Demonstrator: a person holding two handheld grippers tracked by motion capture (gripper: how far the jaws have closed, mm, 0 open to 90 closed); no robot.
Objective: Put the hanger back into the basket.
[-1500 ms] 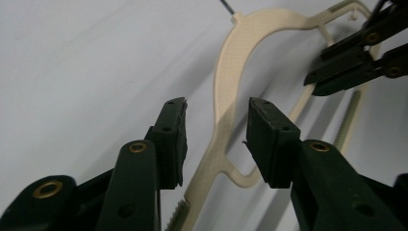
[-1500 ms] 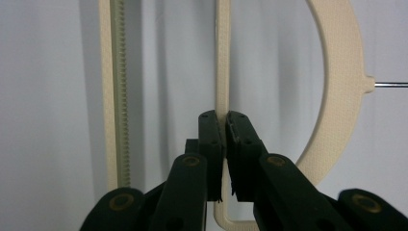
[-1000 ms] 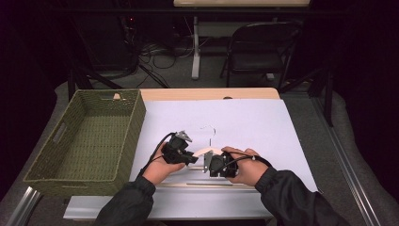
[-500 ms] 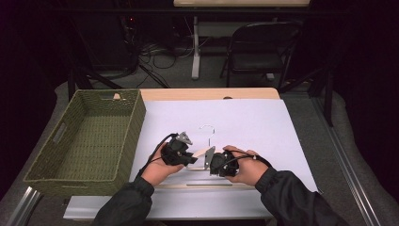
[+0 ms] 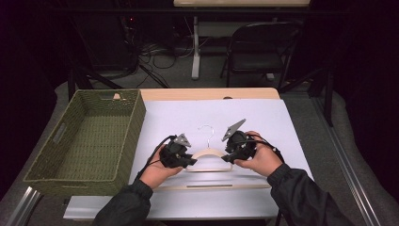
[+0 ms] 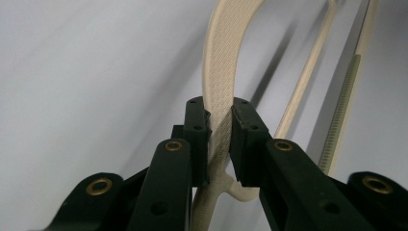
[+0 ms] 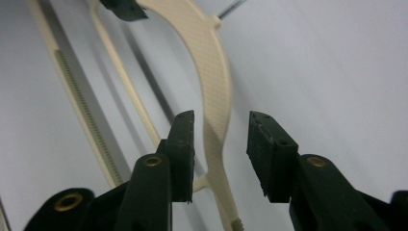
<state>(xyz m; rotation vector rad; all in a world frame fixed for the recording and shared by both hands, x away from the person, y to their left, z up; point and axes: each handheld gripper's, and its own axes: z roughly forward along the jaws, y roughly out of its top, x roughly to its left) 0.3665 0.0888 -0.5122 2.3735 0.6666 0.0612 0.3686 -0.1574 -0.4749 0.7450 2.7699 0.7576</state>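
Between left gripper (image 6: 220,139) jaws, cream hanger's (image 6: 222,72) curved, fine-textured arm.

Desk (image 5: 282,122) top brightly and evenly lit, room behind dark and murky; high view soft, slightly grainy; gripper views sharp near the black jaws, far background blurs; hanger (image 6: 226,72) casts soft grey shadows
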